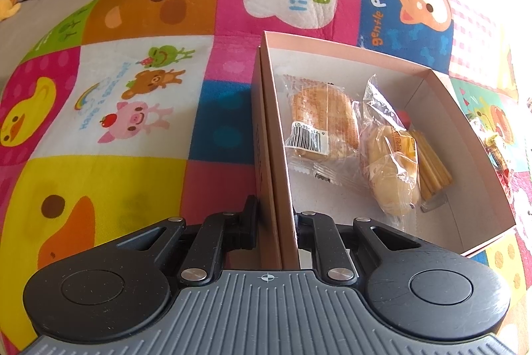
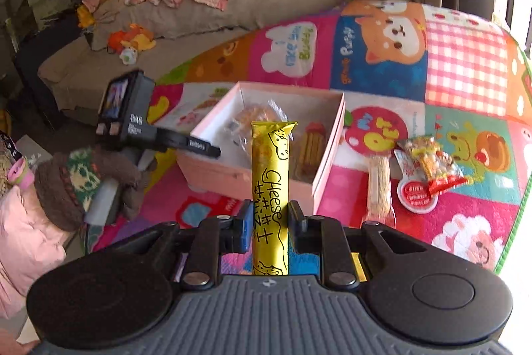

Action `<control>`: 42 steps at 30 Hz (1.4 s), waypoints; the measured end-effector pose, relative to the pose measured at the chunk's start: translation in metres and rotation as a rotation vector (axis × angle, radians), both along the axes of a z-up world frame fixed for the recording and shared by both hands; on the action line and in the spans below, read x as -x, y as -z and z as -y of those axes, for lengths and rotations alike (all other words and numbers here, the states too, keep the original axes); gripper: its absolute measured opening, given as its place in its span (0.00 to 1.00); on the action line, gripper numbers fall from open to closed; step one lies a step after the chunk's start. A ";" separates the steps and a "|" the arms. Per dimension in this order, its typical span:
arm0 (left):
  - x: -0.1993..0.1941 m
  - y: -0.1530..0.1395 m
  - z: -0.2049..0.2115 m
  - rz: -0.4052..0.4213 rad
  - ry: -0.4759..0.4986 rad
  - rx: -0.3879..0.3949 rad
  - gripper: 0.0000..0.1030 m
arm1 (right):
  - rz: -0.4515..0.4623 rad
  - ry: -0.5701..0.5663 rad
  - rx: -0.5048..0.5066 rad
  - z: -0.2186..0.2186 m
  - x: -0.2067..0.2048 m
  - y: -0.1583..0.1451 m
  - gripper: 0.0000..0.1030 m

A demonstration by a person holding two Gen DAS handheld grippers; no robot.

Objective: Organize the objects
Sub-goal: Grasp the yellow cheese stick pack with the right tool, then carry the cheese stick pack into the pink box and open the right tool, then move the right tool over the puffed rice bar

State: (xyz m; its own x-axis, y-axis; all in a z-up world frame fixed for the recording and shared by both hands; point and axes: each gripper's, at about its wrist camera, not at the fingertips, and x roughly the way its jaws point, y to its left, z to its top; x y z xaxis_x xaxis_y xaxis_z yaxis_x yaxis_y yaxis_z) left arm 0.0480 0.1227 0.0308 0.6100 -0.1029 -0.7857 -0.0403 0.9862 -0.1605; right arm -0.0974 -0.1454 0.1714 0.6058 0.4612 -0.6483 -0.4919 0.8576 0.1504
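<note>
Cheese stick (image 2: 270, 185): yellow wrapper printed "Cheese" with Chinese characters below; my right gripper (image 2: 270, 222) is clamped on it, wrapper upright between the fingers, in front of the box at 12 o'clock.
Pink box (image 1: 442, 79): open on the play mat; my left gripper (image 1: 276, 222) pinches its near wall, one finger inside, one outside.
Box contents: two clear-wrapped pastries (image 1: 321, 125), one with a barcode sticker, digits too small to read; a pack of yellow sticks (image 1: 432, 168) at 3 o'clock of them.
Play mat (image 1: 133, 95): panels read "i like you Buddy" and "gentle Puppy".
Loose snacks (image 2: 432, 165): on the mat at 2 o'clock of my right gripper, beside a "my PET" panel.
</note>
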 end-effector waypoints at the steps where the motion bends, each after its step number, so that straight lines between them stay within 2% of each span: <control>1: 0.000 0.000 0.000 0.001 0.001 0.000 0.15 | 0.011 0.006 -0.022 -0.001 -0.007 -0.005 0.20; 6: 0.001 0.000 -0.001 0.004 -0.001 0.014 0.16 | -0.009 0.045 -0.104 -0.011 -0.051 -0.010 0.20; 10: 0.002 0.001 -0.002 0.006 -0.004 0.020 0.16 | -0.092 0.104 -0.152 -0.023 -0.098 0.012 0.20; 14: 0.002 0.001 -0.004 0.007 -0.006 0.032 0.17 | -0.086 0.153 -0.112 -0.039 -0.129 0.036 0.20; 18: 0.002 0.001 -0.004 0.005 -0.005 0.031 0.17 | -0.140 0.167 -0.097 -0.046 -0.148 0.058 0.20; 21: 0.002 0.001 -0.004 0.006 -0.006 0.031 0.17 | -0.142 0.166 -0.083 -0.046 -0.148 0.066 0.25; 25: 0.002 0.001 -0.004 0.005 -0.006 0.032 0.17 | -0.067 0.176 -0.071 -0.028 -0.137 0.058 0.26; 27: 0.002 0.002 -0.004 0.007 -0.006 0.030 0.17 | -0.027 0.206 -0.061 -0.009 -0.131 0.054 0.29; 29: 0.002 0.001 -0.004 0.006 -0.007 0.033 0.17 | 0.005 0.250 -0.044 0.011 -0.126 0.053 0.37; 31: 0.001 0.001 -0.004 0.006 -0.008 0.033 0.17 | 0.013 0.293 -0.027 0.032 -0.123 0.057 0.41; 36: 0.001 0.001 -0.004 0.005 -0.008 0.033 0.17 | -0.051 0.329 0.014 0.061 -0.117 0.089 0.46; 38: 0.001 0.001 -0.004 0.005 -0.008 0.034 0.17 | -0.053 0.332 0.052 0.061 -0.113 0.104 0.53; 42: 0.001 0.000 -0.004 0.000 -0.007 0.029 0.16 | -0.066 0.341 0.071 0.059 -0.105 0.134 0.54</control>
State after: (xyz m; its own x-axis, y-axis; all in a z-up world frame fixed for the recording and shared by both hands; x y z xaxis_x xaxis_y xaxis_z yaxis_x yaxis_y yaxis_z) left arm 0.0472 0.1271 0.0310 0.6111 -0.1213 -0.7822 -0.0476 0.9808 -0.1892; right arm 0.0072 -0.2043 0.0374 0.6728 0.1922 -0.7144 -0.1665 0.9802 0.1069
